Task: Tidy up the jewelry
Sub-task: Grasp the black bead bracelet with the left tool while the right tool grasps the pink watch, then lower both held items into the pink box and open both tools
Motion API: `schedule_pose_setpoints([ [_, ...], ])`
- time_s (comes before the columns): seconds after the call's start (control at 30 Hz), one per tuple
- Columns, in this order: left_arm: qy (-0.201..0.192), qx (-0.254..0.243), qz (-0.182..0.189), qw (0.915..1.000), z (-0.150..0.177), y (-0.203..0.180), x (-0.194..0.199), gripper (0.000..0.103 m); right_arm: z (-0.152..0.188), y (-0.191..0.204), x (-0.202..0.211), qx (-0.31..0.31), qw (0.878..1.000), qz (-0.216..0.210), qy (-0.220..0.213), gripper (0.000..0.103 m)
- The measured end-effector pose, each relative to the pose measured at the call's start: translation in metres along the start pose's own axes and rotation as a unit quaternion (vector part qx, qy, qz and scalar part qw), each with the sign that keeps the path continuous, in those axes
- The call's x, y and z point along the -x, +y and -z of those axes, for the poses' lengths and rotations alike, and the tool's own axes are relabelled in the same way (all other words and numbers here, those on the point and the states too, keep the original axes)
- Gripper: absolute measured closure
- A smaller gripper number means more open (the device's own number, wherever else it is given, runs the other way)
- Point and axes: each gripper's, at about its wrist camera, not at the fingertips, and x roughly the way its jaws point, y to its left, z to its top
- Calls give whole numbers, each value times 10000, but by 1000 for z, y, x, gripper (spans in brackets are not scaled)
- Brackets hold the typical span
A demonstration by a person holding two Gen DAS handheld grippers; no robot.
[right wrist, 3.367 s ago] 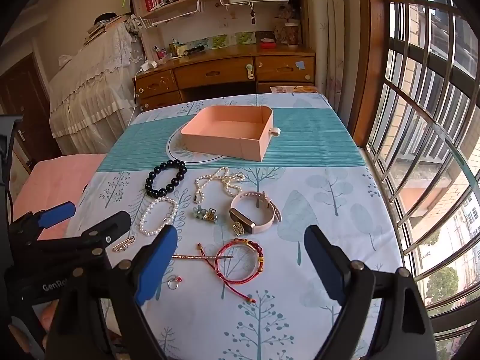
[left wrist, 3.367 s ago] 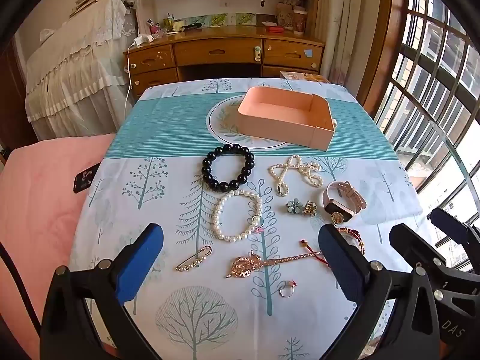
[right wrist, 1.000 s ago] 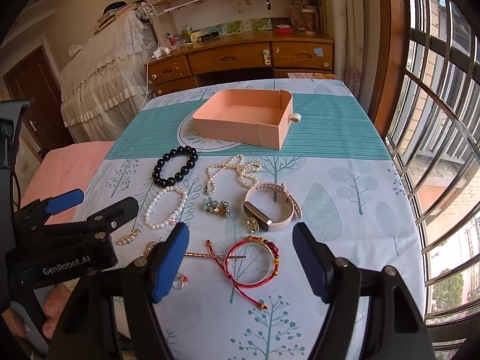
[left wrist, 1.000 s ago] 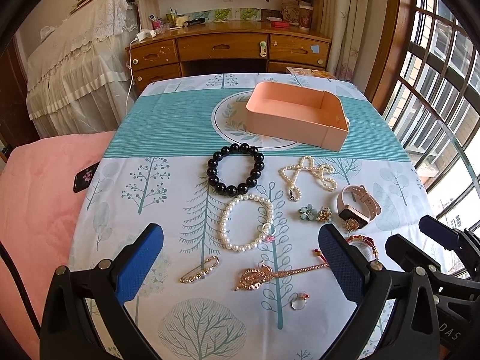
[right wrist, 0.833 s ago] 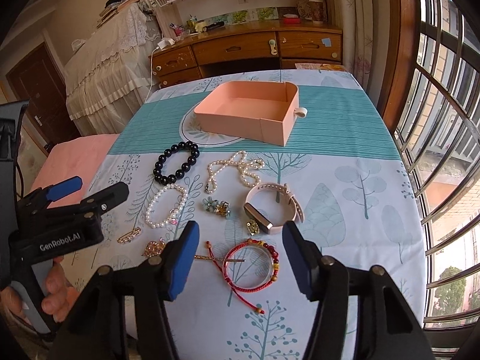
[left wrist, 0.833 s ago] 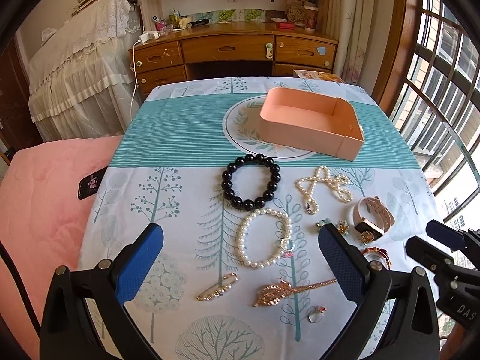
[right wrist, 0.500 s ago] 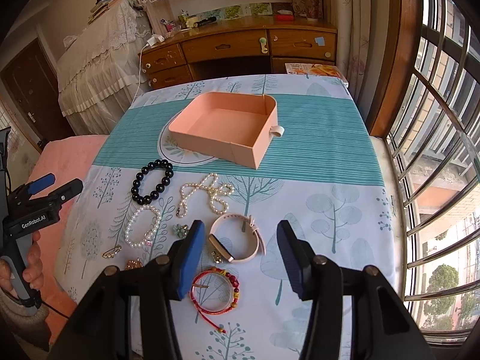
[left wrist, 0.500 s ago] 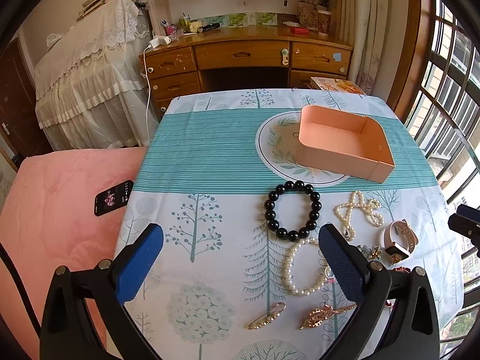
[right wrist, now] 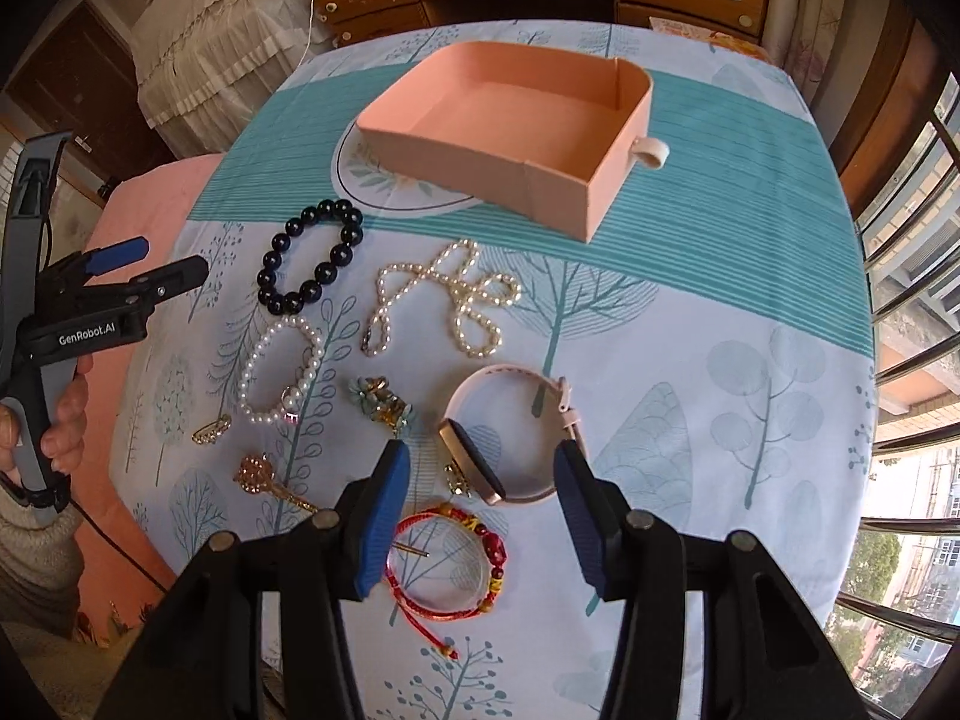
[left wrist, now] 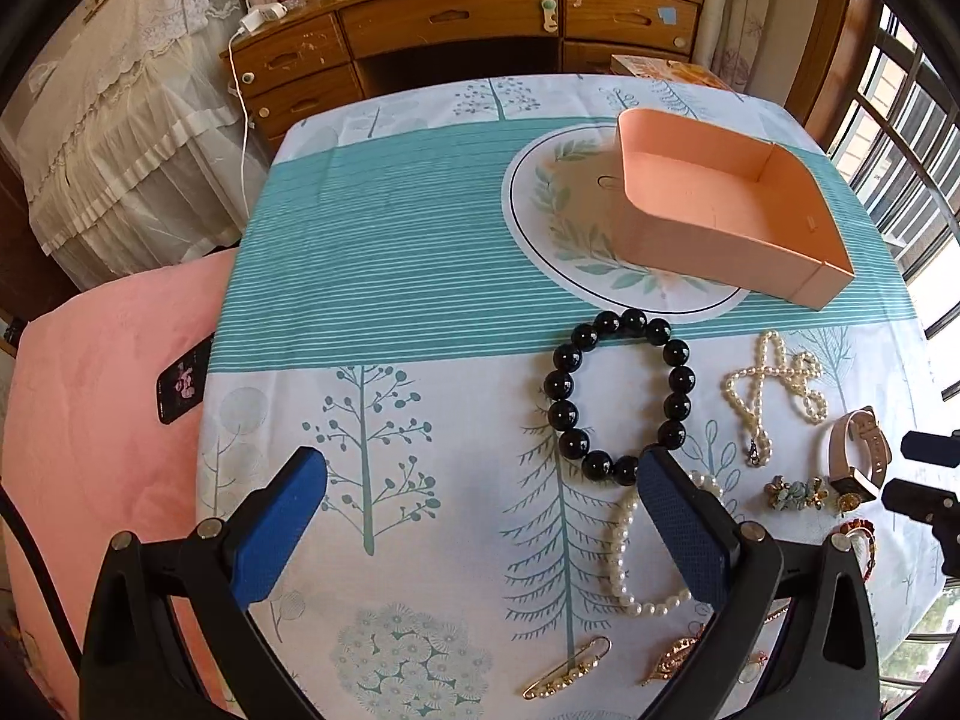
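Observation:
A pink open box (right wrist: 510, 120) (left wrist: 720, 210) stands at the far middle of the table. In front of it lie a black bead bracelet (right wrist: 309, 255) (left wrist: 618, 396), a pearl necklace (right wrist: 444, 306) (left wrist: 774, 384), a pearl bracelet (right wrist: 279, 372) (left wrist: 648, 546), flower earrings (right wrist: 381, 399), a pink watch (right wrist: 504, 435) (left wrist: 855, 456), a red cord bracelet (right wrist: 447, 564), a gold brooch (right wrist: 264, 477) and a pearl pin (left wrist: 567, 666). My right gripper (right wrist: 483, 486) is open, low over the watch and red bracelet. My left gripper (left wrist: 480, 498) (right wrist: 141, 267) is open and empty, left of the black bracelet.
The table wears a teal and white tree-print cloth (left wrist: 390, 252). A pink bed with a phone (left wrist: 183, 381) lies to the left. A wooden desk (left wrist: 456, 24) stands beyond the table. Barred windows (right wrist: 912, 324) run along the right.
My right gripper has dropped closer to the table over the watch, its jaws narrower than before. My left gripper has swung left and moved forward, so the jewelry now sits at its right.

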Motion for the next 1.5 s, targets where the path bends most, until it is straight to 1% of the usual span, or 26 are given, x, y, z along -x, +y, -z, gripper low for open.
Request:
schedule_pose_setpoints([
  [0.07,123,20,48,9999,-6,-1,-11,1,-4,-2,-10,-138,9998,-57,122,53],
  [0.23,396,-58,2,9992,-18,-9,-37,3,-19,-19,-18,-563,9974,421,125,53],
  [0.4,602,-167,2,9980,-26,-19,-56,5,-24,-30,-28,-633,9955,628,324,53],
  [0.43,642,-179,0,9978,-27,-21,-58,7,-24,-30,-31,-604,9954,645,365,58],
  [0.47,686,-190,17,9975,-28,-23,-61,9,-24,-29,-33,-566,9953,669,419,70],
  [0.53,753,-219,72,9969,-30,-25,-66,10,-23,-28,-40,-534,9947,669,571,82],
  [0.6,779,-248,48,9966,-31,-28,-69,11,-22,-24,-39,-433,9946,774,537,85],
  [0.63,793,-255,52,9965,-31,-29,-69,15,-21,-24,-39,-414,9945,767,575,90],
  [0.67,823,-262,68,9962,-33,-29,-72,18,-21,-22,-39,-376,9946,797,546,92],
  [0.7,876,-262,84,9958,-35,-29,-75,28,-20,-21,-39,-344,9948,790,545,93],
  [0.77,931,-192,237,9952,-38,-27,-77,37,-19,-22,-37,-349,9953,754,506,93],
  [0.8,987,-148,372,9943,-39,-26,-78,46,-18,-22,-35,-363,9956,713,483,93],
  [0.83,1059,-73,542,9929,-40,-25,-79,57,-17,-24,-33,-386,9961,650,449,93],
  [0.87,1070,-47,500,9930,-42,-23,-79,66,-16,-23,-30,-409,9965,606,406,93],
  [0.9,1100,-33,518,9926,-43,-23,-79,90,-16,-22,-26,-428,9969,554,348,93],
  [0.93,1183,5,541,9915,-44,-23,-80,90,-15,-23,-20,-435,9974,502,276,93],
  [1.03,1264,178,613,9899,-45,-20,-81,91,-20,-21,-3,-456,9981,404,20,93],
  [1.13,1195,396,748,9892,-47,-17,-72,91,-28,-19,17,-508,9979,252,-320,93],
  [1.3,674,556,1073,9904,-63,-20,-26,91,-55,-20,46,-733,9928,10,-944,93],
  [1.4,348,586,1300,9892,-80,-29,6,91,-80,-21,50,-1000,9863,-99,-1307,93],
  [1.5,1,587,1400,9884,-96,-42,34,91,-101,-34,42,-1367,9791,-240,-1484,93],
])
